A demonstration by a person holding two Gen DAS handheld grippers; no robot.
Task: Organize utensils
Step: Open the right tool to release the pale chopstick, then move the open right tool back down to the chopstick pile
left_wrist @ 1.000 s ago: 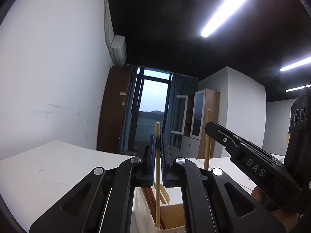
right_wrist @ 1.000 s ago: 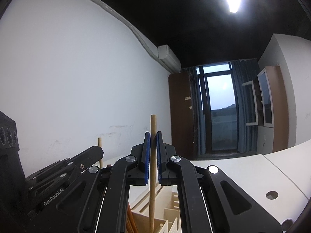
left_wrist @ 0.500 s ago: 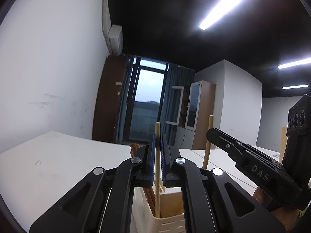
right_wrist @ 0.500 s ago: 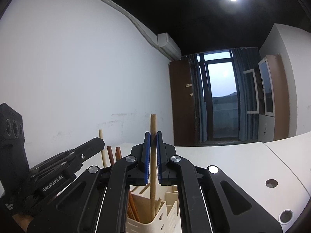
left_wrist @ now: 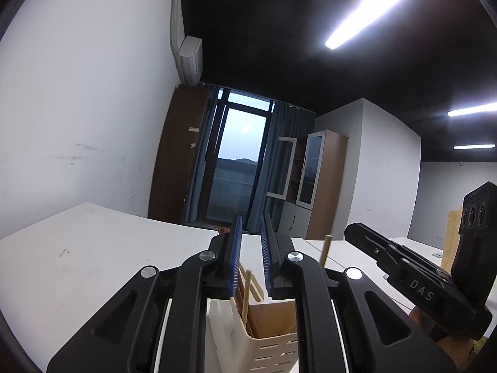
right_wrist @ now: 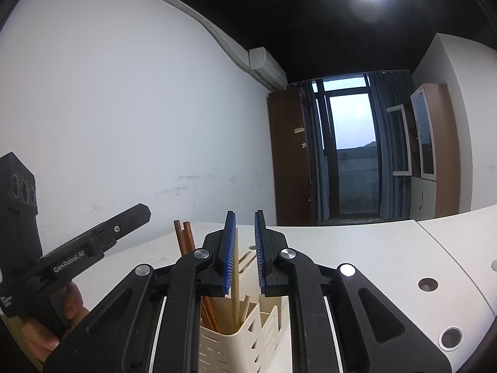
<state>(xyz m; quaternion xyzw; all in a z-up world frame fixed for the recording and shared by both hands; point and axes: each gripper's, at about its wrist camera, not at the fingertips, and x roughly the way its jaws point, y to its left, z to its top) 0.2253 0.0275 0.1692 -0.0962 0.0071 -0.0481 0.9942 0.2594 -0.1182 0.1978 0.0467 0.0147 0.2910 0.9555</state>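
Chopsticks (right_wrist: 235, 283) stand in a cream slotted holder (right_wrist: 245, 338) on the white table (right_wrist: 388, 248), directly below both grippers. Seen from the right wrist, the right gripper (right_wrist: 243, 253) has its blue-padded jaws apart, and one pale stick rises between them, leaning close to the left pad, though contact cannot be judged. Two darker brown sticks (right_wrist: 183, 236) poke up from the same holder just to the left. The left gripper (left_wrist: 251, 259) also has its jaws apart, and a pale stick (left_wrist: 246, 295) leans in the holder's compartment (left_wrist: 270, 338) beneath the gap, free of the pads. Each gripper shows in the other's view, off to the side, held in a hand (right_wrist: 46, 332). Another stick tip (left_wrist: 325, 250) shows beyond the left gripper's right finger.
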